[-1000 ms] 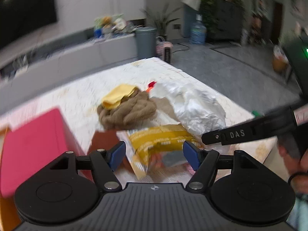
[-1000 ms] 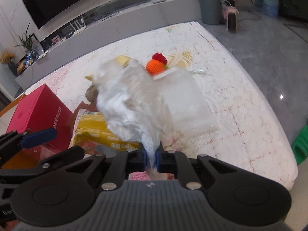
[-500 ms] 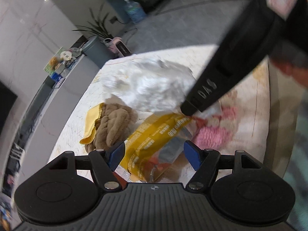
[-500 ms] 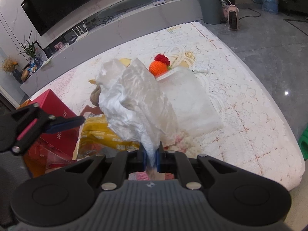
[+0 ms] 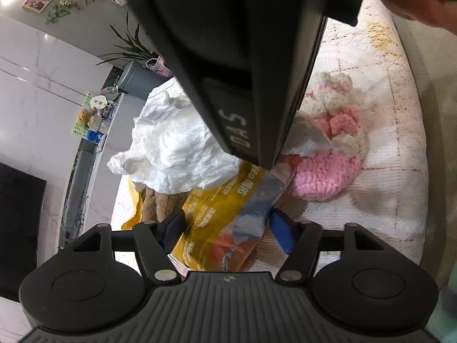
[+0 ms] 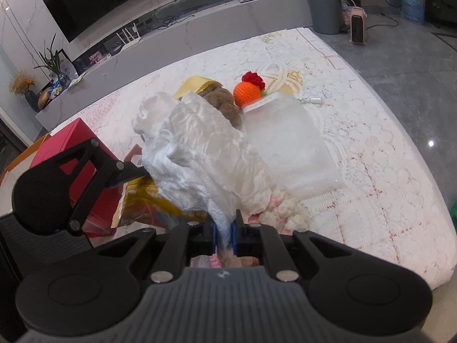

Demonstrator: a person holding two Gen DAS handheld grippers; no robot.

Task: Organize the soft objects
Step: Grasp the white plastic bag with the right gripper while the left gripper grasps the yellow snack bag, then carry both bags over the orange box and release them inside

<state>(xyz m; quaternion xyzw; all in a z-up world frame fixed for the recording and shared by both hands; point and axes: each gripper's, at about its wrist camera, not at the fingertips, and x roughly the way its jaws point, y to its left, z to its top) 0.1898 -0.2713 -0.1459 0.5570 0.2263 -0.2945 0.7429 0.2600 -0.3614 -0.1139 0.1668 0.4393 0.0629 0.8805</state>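
Observation:
My right gripper (image 6: 224, 234) is shut on the gathered neck of a crumpled white plastic bag (image 6: 200, 157), held above the pile. In the left wrist view its black body (image 5: 245, 57) looms overhead, the white plastic bag (image 5: 177, 151) hanging beside it. My left gripper (image 5: 228, 225) sits low with its jaws closing around a yellow snack bag (image 5: 217, 214); the pads do not visibly press it. A pink and white crochet piece (image 5: 328, 165) lies to the right. A brown plush (image 6: 225, 100) and an orange crochet fruit (image 6: 247, 93) lie farther back.
A clear zip bag (image 6: 288, 143) lies flat on the white lace tablecloth (image 6: 371, 171). A red box (image 6: 74, 140) stands at the left, with an orange box edge (image 6: 17, 160) behind it. Yellow cloth (image 6: 197, 84) sits under the plush. The table edge drops off at the right.
My left gripper has rolled and sunk toward the yellow snack bag, sliding under the right gripper, and its jaws have narrowed a little. The right gripper keeps still with the white bag.

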